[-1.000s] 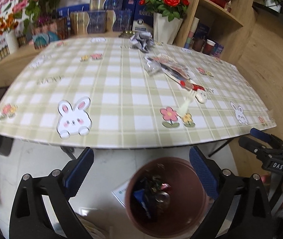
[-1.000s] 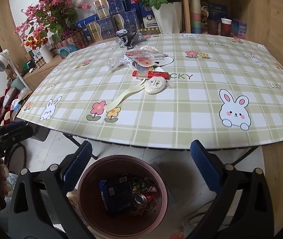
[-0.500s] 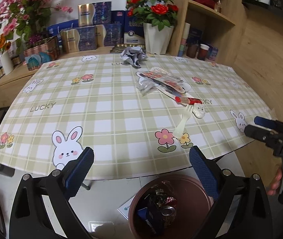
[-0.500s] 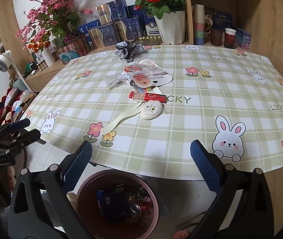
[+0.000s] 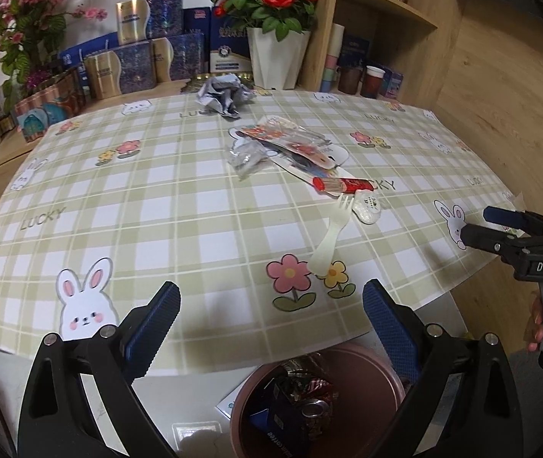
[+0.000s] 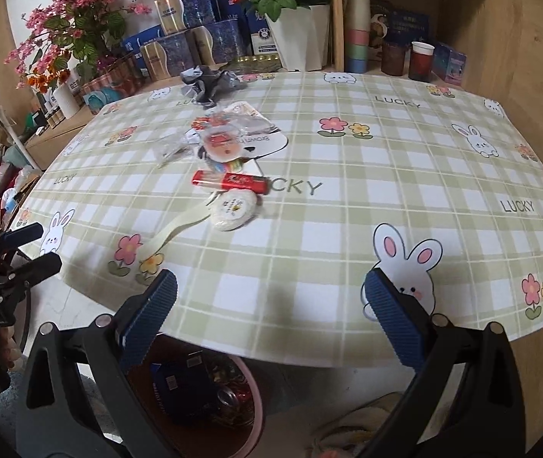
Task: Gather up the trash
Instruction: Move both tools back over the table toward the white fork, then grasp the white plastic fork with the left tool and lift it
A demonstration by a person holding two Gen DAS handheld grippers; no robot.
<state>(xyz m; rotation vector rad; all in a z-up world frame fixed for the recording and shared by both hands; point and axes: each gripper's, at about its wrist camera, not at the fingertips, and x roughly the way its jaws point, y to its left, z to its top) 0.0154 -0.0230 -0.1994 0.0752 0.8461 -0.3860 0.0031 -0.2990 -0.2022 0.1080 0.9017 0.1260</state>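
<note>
Both the left gripper (image 5: 269, 324) and right gripper (image 6: 269, 311) are hovering wide apart and empty at the table's (image 6: 386, 175) near edge, above the bin (image 5: 359, 362), so whichever is reaching should probably be squaring up on the plastic fork (image 5: 330, 234) lying closest among the wrappers (image 5: 290, 145).

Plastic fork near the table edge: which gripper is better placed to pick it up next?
Probably the left gripper. It is open, and the plastic fork lies just ahead between its fingers with the handle toward it. The right gripper, also open, sees the fork off to its left, so it would need to swing across.
</note>
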